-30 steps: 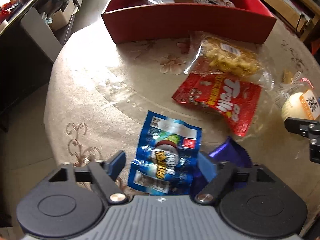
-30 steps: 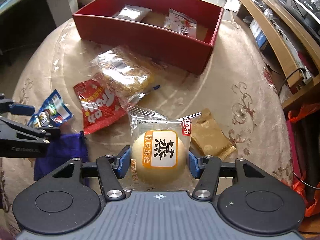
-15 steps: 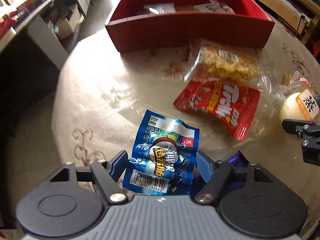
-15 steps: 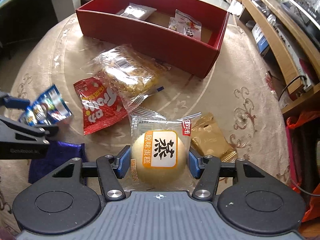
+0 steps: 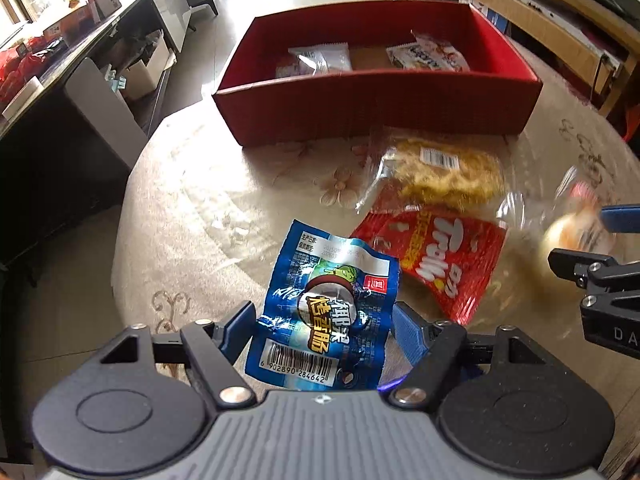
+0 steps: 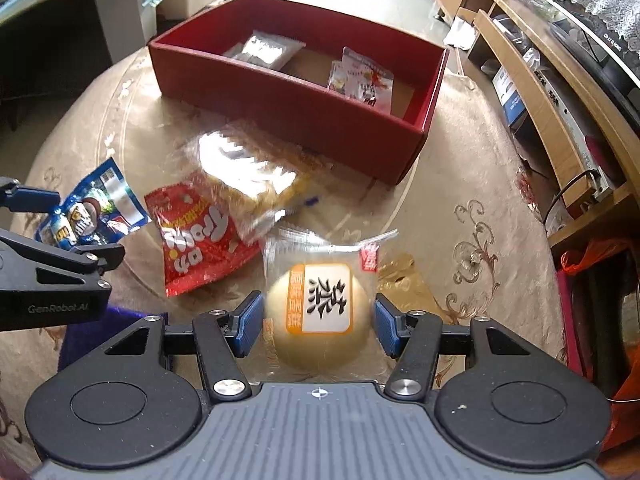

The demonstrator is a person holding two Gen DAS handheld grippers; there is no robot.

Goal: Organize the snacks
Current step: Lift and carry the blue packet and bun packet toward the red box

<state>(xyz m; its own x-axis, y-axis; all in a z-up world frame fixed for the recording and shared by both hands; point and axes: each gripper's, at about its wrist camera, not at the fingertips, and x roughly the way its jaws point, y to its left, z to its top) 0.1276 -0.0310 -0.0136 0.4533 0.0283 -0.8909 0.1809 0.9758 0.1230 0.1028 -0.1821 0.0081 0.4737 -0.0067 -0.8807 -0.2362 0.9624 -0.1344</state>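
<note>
Two handheld grippers work over a round table [image 5: 192,200] draped in a beige patterned cloth, each busy with one wrapped snack, while a red box [image 5: 376,104] waits at the far side to receive them.

The left gripper [image 5: 322,326] has a crumpled blue sausage packet [image 5: 328,312] pinched between its blue pads; the packet appears clear of the cloth, its barcode end hanging toward the camera. In the right gripper [image 6: 318,322], the jaws are closing on a round cake in clear wrap [image 6: 318,316]: the left pad touches the cake, and the right pad presses at least the film beside it. The side-on grip suits both packs, judging by their soft bodies and slippery film.

Between the grippers and the box lie a red gummy bag [image 5: 436,256] and a clear bag of yellow crisps [image 5: 444,172], the crisps overlapping the gummy bag's far edge. They sit in the path to the box, likely next in turn.

Two small packets already rest inside the box: a pale one [image 6: 264,48] at the left and a printed white-and-red one [image 6: 362,76] at the right, leaving bare cardboard between them.

Only the right wrist view shows a gold foil sachet [image 6: 404,280] just right of the cake, and a purple cloth [image 6: 88,332] under the left gripper. The left wrist view alone shows the blue packet's face and how both pads flank it; there the cake is only a blur at the right edge.
</note>
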